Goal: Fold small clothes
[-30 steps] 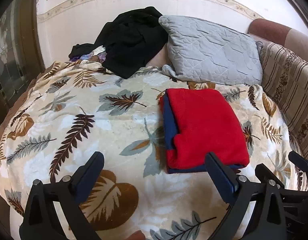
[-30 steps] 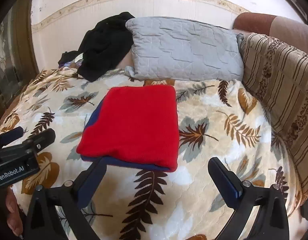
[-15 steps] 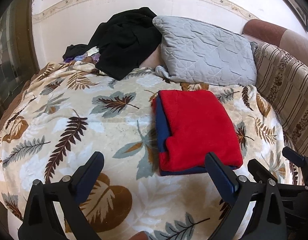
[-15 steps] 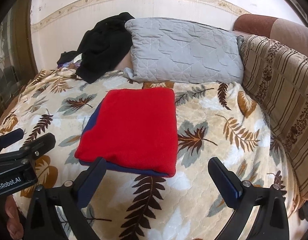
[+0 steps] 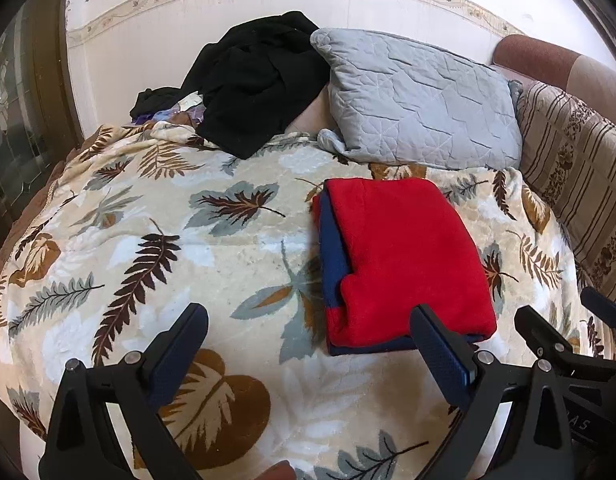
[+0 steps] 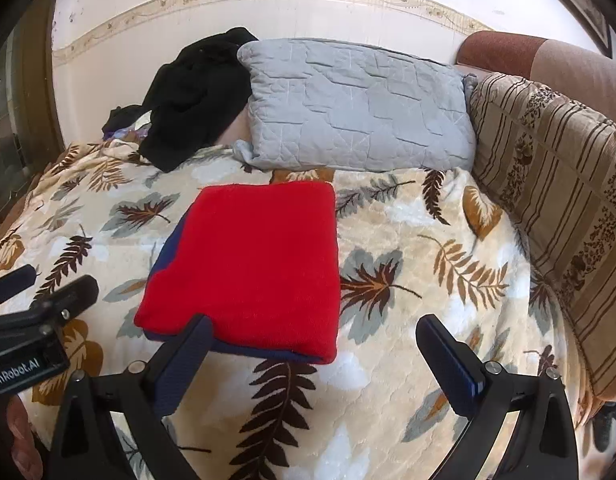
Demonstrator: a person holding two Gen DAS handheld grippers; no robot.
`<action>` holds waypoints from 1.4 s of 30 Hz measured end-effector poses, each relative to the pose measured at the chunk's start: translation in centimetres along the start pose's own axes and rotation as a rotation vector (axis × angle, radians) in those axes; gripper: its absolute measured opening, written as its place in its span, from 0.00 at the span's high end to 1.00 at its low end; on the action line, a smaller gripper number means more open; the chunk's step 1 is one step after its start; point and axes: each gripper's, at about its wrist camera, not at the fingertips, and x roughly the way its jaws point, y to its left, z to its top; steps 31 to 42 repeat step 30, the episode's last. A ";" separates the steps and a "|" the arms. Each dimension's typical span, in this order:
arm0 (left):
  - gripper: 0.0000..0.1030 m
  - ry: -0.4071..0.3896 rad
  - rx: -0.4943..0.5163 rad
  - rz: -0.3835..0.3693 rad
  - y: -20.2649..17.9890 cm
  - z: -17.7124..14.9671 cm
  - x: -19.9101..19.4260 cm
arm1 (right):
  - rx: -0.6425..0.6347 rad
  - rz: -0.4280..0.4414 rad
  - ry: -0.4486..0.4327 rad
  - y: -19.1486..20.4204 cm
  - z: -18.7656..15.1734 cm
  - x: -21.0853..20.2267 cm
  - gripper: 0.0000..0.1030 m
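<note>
Nearest, the left gripper (image 5: 308, 344) hangs over the leaf-print blanket (image 5: 212, 256) with its fingers spread wide and nothing between them. The right gripper (image 6: 311, 348) is just as released, one finger (image 6: 188, 352) overlapping the near edge of the folded clothes (image 6: 252, 268). That red bundle, a blue layer showing beneath it, lies flat on the blanket, right of the left gripper. Behind it a grey pillow (image 6: 355, 108) leans on the wall, with a black garment (image 5: 256, 80) heaped to its left and a striped cushion (image 6: 555, 184) on the right.
</note>
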 end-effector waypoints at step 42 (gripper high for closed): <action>0.02 -0.014 0.018 0.010 -0.8 1.7 1.9 | -0.030 -0.004 -0.005 0.2 1.9 1.9 0.00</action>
